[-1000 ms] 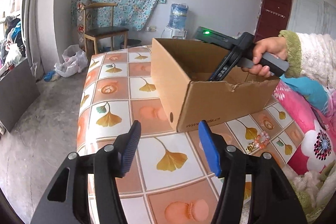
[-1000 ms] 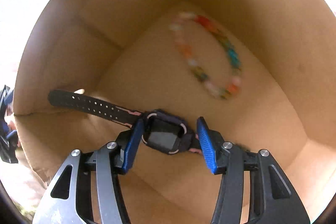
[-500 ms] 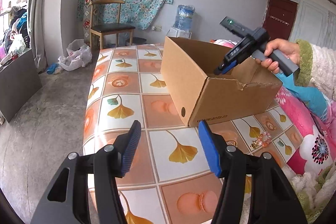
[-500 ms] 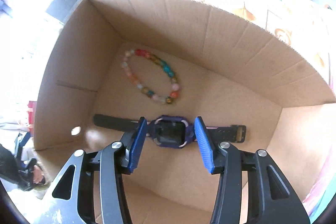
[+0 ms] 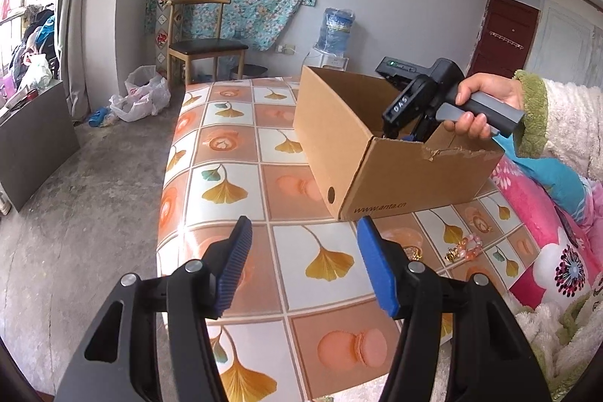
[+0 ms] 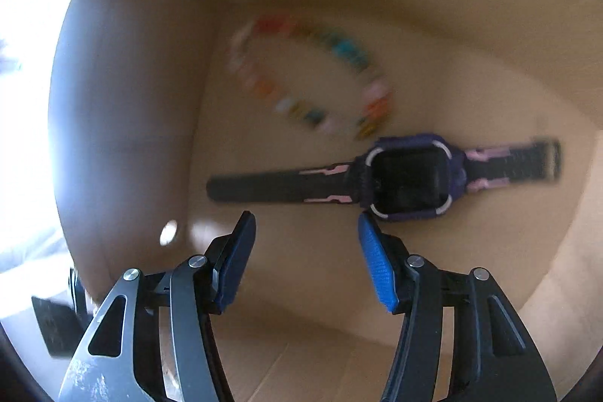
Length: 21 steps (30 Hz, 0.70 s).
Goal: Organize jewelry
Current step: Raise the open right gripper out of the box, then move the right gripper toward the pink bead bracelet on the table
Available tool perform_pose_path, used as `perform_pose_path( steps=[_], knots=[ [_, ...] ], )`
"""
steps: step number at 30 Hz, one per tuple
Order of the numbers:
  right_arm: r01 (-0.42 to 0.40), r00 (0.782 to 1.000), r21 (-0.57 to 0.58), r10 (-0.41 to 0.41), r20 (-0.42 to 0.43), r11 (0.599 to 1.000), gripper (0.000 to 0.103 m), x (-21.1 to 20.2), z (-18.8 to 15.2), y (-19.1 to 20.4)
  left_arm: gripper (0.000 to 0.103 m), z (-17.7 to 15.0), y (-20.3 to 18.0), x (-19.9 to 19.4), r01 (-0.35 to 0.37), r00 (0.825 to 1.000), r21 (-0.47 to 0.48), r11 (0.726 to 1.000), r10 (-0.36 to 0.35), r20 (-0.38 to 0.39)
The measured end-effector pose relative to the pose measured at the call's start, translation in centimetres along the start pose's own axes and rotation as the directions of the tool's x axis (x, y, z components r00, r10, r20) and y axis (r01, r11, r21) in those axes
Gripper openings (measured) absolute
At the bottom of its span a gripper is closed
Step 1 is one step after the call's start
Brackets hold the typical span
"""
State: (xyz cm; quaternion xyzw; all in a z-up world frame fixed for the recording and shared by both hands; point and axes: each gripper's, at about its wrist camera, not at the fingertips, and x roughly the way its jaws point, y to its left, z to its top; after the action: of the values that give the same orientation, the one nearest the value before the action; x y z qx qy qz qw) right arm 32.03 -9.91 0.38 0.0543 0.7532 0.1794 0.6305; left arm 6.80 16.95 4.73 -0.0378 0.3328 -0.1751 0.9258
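Note:
A cardboard box (image 5: 358, 153) stands on the tiled table. In the right wrist view its floor (image 6: 301, 251) holds a dark watch (image 6: 407, 181) with pink-marked straps and a blurred ring of coloured beads (image 6: 312, 74). My right gripper (image 6: 305, 262) is open and empty inside the box, just in front of the watch, not touching it; from the left wrist view it (image 5: 414, 108) reaches down into the box. My left gripper (image 5: 301, 270) is open and empty above the table, in front of the box. A pink bead bracelet (image 5: 467, 249) and a gold piece lie on the table.
The table (image 5: 233, 176) has a gingko-and-macaron tile pattern; its left edge drops to a concrete floor. A pink floral quilt (image 5: 557, 251) lies at the right. A wooden chair (image 5: 203, 40) and a water dispenser (image 5: 335, 36) stand by the far wall.
My right gripper has opened wider and let go of the watch, which now lies on the box floor to the right of the fingers. It has dipped back into the box. My left gripper barely moved.

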Motion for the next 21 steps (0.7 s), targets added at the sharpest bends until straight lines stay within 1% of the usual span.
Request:
perform_pose_path(
  steps=[4, 5, 6, 7, 9, 11, 12, 13, 14, 15, 16, 17, 18, 19, 20, 21],
  knots=[
    [0.000, 0.999, 0.038, -0.001, 0.032, 0.999, 0.056, -0.8, 0.5, -1.8, 0.058, -0.4, -0.1, -0.2, -0.007, 1.000, -0.019, 1.000, 0.006, -0.014],
    [0.013, 0.999, 0.040, -0.014, 0.047, 0.999, 0.058, -1.1, 0.4, -2.0, 0.058, -0.4, -0.2, -0.2, -0.008, 1.000, -0.020, 1.000, 0.007, -0.016],
    [0.043, 0.996, 0.034, -0.046, 0.077, 0.999, 0.061, -1.7, 0.3, -2.2, 0.059, -0.5, -0.4, -0.1, -0.011, 1.000, -0.019, 1.000, 0.010, -0.018],
    [0.053, 0.994, 0.027, -0.055, 0.098, 0.998, 0.062, -2.3, -0.3, -2.6, 0.059, -0.6, -0.7, -0.1, -0.012, 1.000, -0.018, 1.000, 0.012, -0.020],
    [0.034, 0.990, 0.014, -0.035, 0.139, 0.999, 0.062, -3.8, -1.5, -3.2, 0.060, -0.7, -1.3, 0.0, -0.006, 1.000, -0.016, 1.000, 0.006, -0.023],
    [0.023, 0.975, -0.010, -0.020, 0.223, 1.000, 0.062, -6.2, -4.2, -3.2, 0.062, -0.9, -2.1, 0.2, 0.002, 0.999, -0.012, 1.000, -0.002, -0.032],
    [0.027, 0.958, -0.043, -0.014, 0.286, 0.999, 0.062, -7.9, -6.0, -2.8, 0.064, -1.1, -2.6, 0.4, 0.005, 0.999, -0.006, 1.000, -0.005, -0.038],
    [0.031, 0.943, -0.065, -0.008, 0.333, 0.997, 0.065, -9.1, -7.4, -2.5, 0.065, -1.2, -3.3, 0.6, 0.004, 0.999, 0.003, 1.000, -0.004, -0.047],
    [0.033, 0.924, -0.095, 0.006, 0.383, 0.995, 0.068, -10.5, -7.9, -2.0, 0.066, -1.3, -3.8, 0.8, 0.004, 0.999, 0.013, 1.000, -0.003, -0.053],
    [0.034, 0.905, -0.127, 0.023, 0.425, 0.991, 0.072, -11.6, -9.6, -1.5, 0.068, -1.6, -4.5, 1.1, 0.003, 0.998, 0.024, 1.000, -0.001, -0.062],
    [0.038, 0.879, -0.162, 0.044, 0.474, 0.986, 0.076, -12.6, -12.4, -1.1, 0.070, -1.9, -5.2, 1.5, 0.004, 0.997, 0.032, 0.999, -0.002, -0.075],
    [0.044, 0.856, -0.190, 0.060, 0.513, 0.981, 0.078, -13.1, -15.3, -0.9, 0.071, -2.2, -5.8, 1.9, 0.009, 0.996, 0.036, 0.999, -0.005, -0.085],
    [0.050, 0.844, -0.207, 0.070, 0.532, 0.977, 0.082, -13.6, -16.5, -1.1, 0.073, -2.5, -6.3, 2.3, 0.014, 0.995, 0.041, 0.999, -0.010, -0.097],
    [0.065, 0.829, -0.227, 0.074, 0.555, 0.972, 0.083, -13.4, -18.9, -1.1, 0.074, -3.0, -7.1, 2.9, 0.014, 0.993, 0.051, 0.999, -0.008, -0.116],
    [0.090, 0.813, -0.229, 0.062, 0.580, 0.969, 0.083, -12.9, -21.2, -1.1, 0.074, -3.3, -7.6, 3.3, 0.013, 0.992, 0.060, 0.998, -0.006, -0.129],
    [0.113, 0.797, -0.219, 0.043, 0.602, 0.969, 0.088, -12.0, -23.2, -1.3, 0.074, -3.9, -8.3, 3.8, 0.012, 0.989, 0.075, 0.997, -0.001, -0.146]
  ],
)
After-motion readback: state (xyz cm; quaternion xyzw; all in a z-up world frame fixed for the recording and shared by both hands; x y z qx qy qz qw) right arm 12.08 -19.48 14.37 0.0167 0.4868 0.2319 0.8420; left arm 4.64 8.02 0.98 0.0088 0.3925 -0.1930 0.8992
